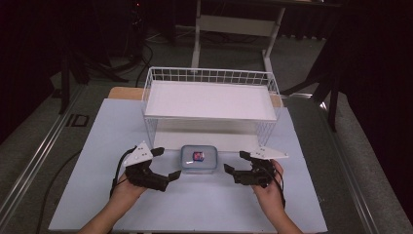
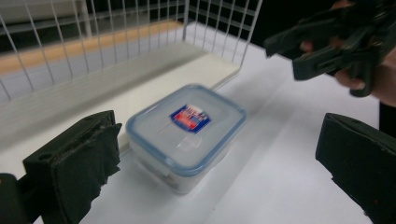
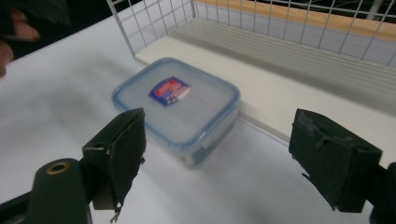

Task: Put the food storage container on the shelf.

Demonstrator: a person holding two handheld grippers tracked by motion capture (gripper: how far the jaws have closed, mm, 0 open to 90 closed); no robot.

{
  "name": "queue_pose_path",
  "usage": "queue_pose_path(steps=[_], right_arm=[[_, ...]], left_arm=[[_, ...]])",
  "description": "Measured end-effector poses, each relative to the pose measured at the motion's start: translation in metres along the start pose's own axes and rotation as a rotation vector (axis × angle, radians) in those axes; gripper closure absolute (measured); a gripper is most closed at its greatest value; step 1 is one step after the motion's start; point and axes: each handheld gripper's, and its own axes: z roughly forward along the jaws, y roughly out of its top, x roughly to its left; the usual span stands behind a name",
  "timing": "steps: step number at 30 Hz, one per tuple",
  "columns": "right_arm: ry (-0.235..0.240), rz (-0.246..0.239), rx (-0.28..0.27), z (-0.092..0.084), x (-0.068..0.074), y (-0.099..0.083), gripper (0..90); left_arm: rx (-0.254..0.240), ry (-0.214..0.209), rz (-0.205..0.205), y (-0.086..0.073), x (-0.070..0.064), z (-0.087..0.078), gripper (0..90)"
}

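We are at the approach step: the small lidded container (image 1: 198, 159) stands on the bench (image 1: 87, 146), just in front of the white wire shelf (image 1: 209, 100), and nothing holds it yet. Our left tool (image 1: 166, 163) waits at its left side and our right tool (image 1: 234, 162) at its right, both with jaws spread wide and both apart from it. Next, we judge, one tool must come closer and put its jaws around the container's walls before closing.

Bare table (image 1: 204, 204) open left, right and front of the lidded box (image 1: 198, 159); wire rack (image 1: 210, 97) blocking just behind.
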Motion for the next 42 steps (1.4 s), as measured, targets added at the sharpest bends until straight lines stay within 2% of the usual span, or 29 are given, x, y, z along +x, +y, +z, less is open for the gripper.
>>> queue_pose_path(steps=[2,3,5,7,9,10,11,13,15,16,21,23,24,27,29,31,35,38,42], right_arm=[[-0.001,0.019,-0.006,0.003,-0.004,0.003,16.4],[0.023,0.034,-0.004,0.006,-0.006,0.005,14.8],[0.031,0.063,0.008,0.011,-0.008,0.007,14.0],[0.081,0.12,0.044,0.02,-0.012,0.007,13.6],[0.065,0.167,0.086,0.028,-0.014,0.007,13.3],[0.084,0.223,0.112,0.034,-0.015,0.006,13.1],[0.099,0.253,0.117,0.038,-0.017,0.005,11.2],[0.097,0.313,0.123,0.046,-0.019,0.003,11.0],[0.096,0.33,0.136,0.052,-0.02,0.003,11.0],[0.104,0.339,0.144,0.055,-0.022,0.003,11.0],[0.126,0.471,0.187,0.07,-0.03,0.0,14.9],[0.135,0.508,0.216,0.074,-0.031,-0.002,20.8],[0.138,0.519,0.225,0.075,-0.031,-0.002,21.4],[0.158,0.551,0.247,0.08,-0.032,-0.003,23.4],[0.164,0.571,0.252,0.084,-0.032,-0.002,25.7],[0.164,0.576,0.263,0.086,-0.032,-0.002,27.3],[0.155,0.57,0.291,0.09,-0.03,-0.002,32.9],[0.189,0.609,0.29,0.09,-0.032,-0.003,39.9],[0.194,0.62,0.293,0.09,-0.031,-0.003,40.6]], left_arm=[[0.025,0.0,-0.046,0.003,0.006,0.008,0.5],[0.034,-0.007,-0.081,0.004,0.01,0.012,0.5],[0.048,-0.025,-0.149,0.005,0.016,0.019,0.6],[0.062,-0.045,-0.245,0.005,0.023,0.028,0.5],[0.106,-0.083,-0.328,0.004,0.029,0.036,0.5],[0.112,-0.085,-0.343,0.003,0.03,0.038,0.5],[0.123,-0.068,-0.346,0.001,0.03,0.041,0.5],[0.169,-0.024,-0.357,-0.001,0.031,0.048,0.5],[0.2,0.014,-0.378,-0.003,0.033,0.053,0.5],[0.201,0.022,-0.406,-0.004,0.036,0.056,0.6],[0.255,0.006,-0.475,-0.008,0.045,0.069,0.6],[0.261,0.009,-0.498,-0.011,0.048,0.072,0.8],[0.259,0.011,-0.51,-0.012,0.048,0.074,6.4],[0.274,0.003,-0.538,-0.016,0.051,0.077,15.2],[0.267,-0.012,-0.56,-0.018,0.052,0.078,16.7],[0.267,-0.009,-0.558,-0.019,0.052,0.079,24.4],[0.268,-0.044,-0.565,-0.018,0.051,0.079,32.7],[0.284,-0.06,-0.571,-0.017,0.05,0.08,34.7],[0.299,-0.068,-0.563,-0.016,0.05,0.081,35.0]])
